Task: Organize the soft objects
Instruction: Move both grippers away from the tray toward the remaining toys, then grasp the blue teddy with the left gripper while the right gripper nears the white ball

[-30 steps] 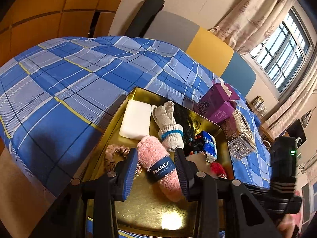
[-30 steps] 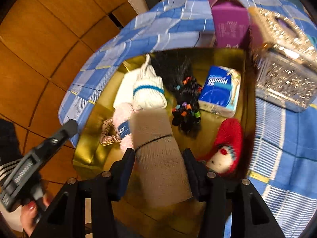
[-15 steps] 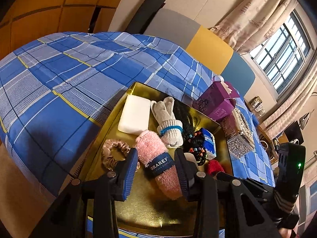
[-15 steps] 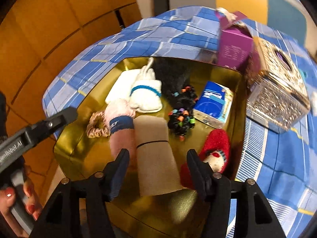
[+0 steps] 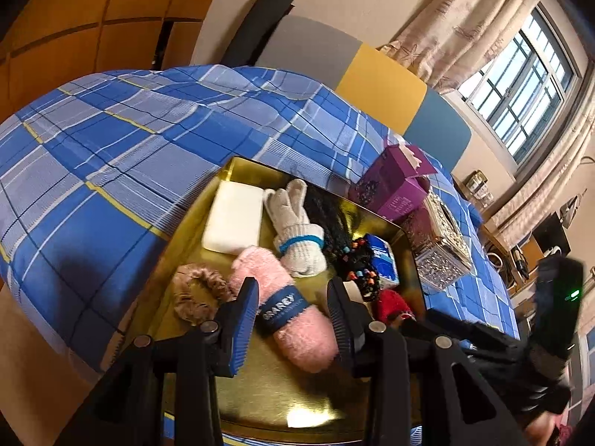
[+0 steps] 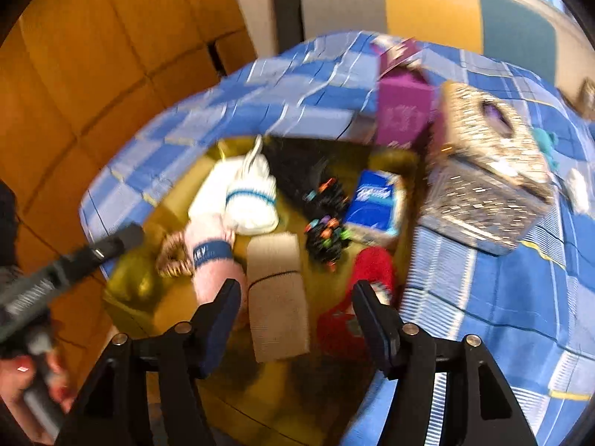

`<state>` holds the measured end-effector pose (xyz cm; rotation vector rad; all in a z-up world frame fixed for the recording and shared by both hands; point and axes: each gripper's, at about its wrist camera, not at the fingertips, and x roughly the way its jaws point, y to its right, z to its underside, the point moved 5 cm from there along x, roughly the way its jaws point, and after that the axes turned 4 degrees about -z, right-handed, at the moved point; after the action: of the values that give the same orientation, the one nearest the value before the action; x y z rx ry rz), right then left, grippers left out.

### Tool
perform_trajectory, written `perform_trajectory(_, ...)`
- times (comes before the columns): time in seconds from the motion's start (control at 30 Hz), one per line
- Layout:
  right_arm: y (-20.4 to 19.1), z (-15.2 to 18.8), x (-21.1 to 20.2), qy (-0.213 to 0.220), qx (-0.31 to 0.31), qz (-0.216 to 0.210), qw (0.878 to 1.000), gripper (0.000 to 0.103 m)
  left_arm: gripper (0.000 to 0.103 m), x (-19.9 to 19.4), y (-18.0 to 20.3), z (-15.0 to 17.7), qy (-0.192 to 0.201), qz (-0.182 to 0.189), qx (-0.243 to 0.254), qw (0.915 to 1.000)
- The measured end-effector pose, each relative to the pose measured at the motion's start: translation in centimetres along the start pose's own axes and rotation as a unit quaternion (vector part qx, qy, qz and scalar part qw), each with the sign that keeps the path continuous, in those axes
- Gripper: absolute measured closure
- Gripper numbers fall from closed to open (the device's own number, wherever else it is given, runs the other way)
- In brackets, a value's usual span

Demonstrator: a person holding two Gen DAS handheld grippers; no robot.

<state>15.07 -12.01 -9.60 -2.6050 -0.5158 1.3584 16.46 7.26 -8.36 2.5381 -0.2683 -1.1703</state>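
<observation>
A gold tray (image 5: 193, 230) (image 6: 130, 290) on the blue plaid bed holds soft things: a pink fuzzy sock roll with a blue band (image 5: 293, 319) (image 6: 212, 260), white gloves (image 5: 297, 234) (image 6: 253, 197), a brown scrunchie (image 5: 197, 290) (image 6: 173, 256), a white pad (image 5: 234, 219), a beige knit roll (image 6: 277, 297), a red plush (image 5: 390, 303) (image 6: 368, 271), black hair ties with coloured beads (image 5: 359, 275) (image 6: 327, 230) and a blue tissue pack (image 5: 383, 260) (image 6: 375, 204). My left gripper (image 5: 293, 301) is open above the pink roll. My right gripper (image 6: 297, 299) is open above the beige roll, which lies free in the tray.
A purple box (image 5: 394, 186) (image 6: 403, 111) and a sparkly silver tissue box (image 5: 438, 245) (image 6: 487, 182) stand on the bed beyond the tray's far right corner. The plaid bedspread (image 5: 111, 148) spreads left. A padded headboard (image 5: 379, 78) and a window lie behind.
My right gripper has let go of the beige roll, opened wide and drawn back and up. The roll stays in the tray. My left gripper has lifted slightly, still open.
</observation>
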Motion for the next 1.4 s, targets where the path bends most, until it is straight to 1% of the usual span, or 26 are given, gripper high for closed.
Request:
perform_trajectory(0.13,2.6,-0.3,-2.8,0.031,0.033,0.005,0.999,0.037,0.065,0.3,2.0,0.4,-0.005,0.015,0.016,0.9997)
perform_trajectory(0.27,5.8,0.3,-5.1,0.045,0.077,0.017,0.996,0.037,0.065,0.6,4.2,0.8,-0.015,0.034,0.035,0.9987)
perform_trajectory(0.37,9.0,0.8,-5.8,0.041,0.104,0.039,0.993,0.037,0.065,0.7,6.3,1.1,-0.022,0.048,0.053,0.9972)
perform_trajectory(0.5,14.1,1.8,-6.6,0.031,0.136,0.093,0.986,0.037,0.064,0.8,9.7,1.9,-0.031,0.067,0.094,0.9929)
perform_trajectory(0.6,17.5,2.6,-7.5,0.027,0.164,0.113,0.980,0.037,0.064,1.1,11.9,2.5,-0.043,0.079,0.115,0.9892)
perform_trajectory(0.7,20.3,3.1,-8.3,0.023,0.171,0.142,0.975,0.037,0.064,1.5,14.6,2.9,-0.052,0.087,0.144,0.9844)
perform_trajectory(0.8,22.6,3.5,-9.0,0.020,0.175,0.161,0.971,0.037,0.063,1.6,17.3,3.3,-0.053,0.095,0.170,0.9793)
perform_trajectory(0.93,25.5,3.7,-9.9,0.018,0.177,0.184,0.967,0.037,0.059,2.1,20.7,3.5,-0.058,0.106,0.199,0.9726)
perform_trajectory(1.13,29.4,2.8,-10.4,0.009,0.170,0.201,0.965,0.035,0.059,3.6,26.3,4.5,-0.078,0.129,0.228,0.9618)
perform_trajectory(1.2,31.2,2.1,-10.6,0.013,0.168,0.210,0.963,0.035,0.059,4.5,28.0,4.8,-0.087,0.134,0.237,0.9583)
perform_trajectory(1.3,34.2,0.9,-10.9,0.028,0.170,0.213,0.962,0.034,0.059,5.8,30.7,4.7,-0.093,0.129,0.250,0.9551)
perform_trajectory(1.37,36.1,0.1,-11.2,0.047,0.172,0.214,0.960,0.029,0.058,6.9,32.8,4.2,-0.092,0.120,0.259,0.9538)
perform_trajectory(1.4,37.2,-0.1,-11.5,0.057,0.176,0.219,0.958,0.028,0.054,7.4,33.8,3.9,-0.091,0.120,0.263,0.9532)
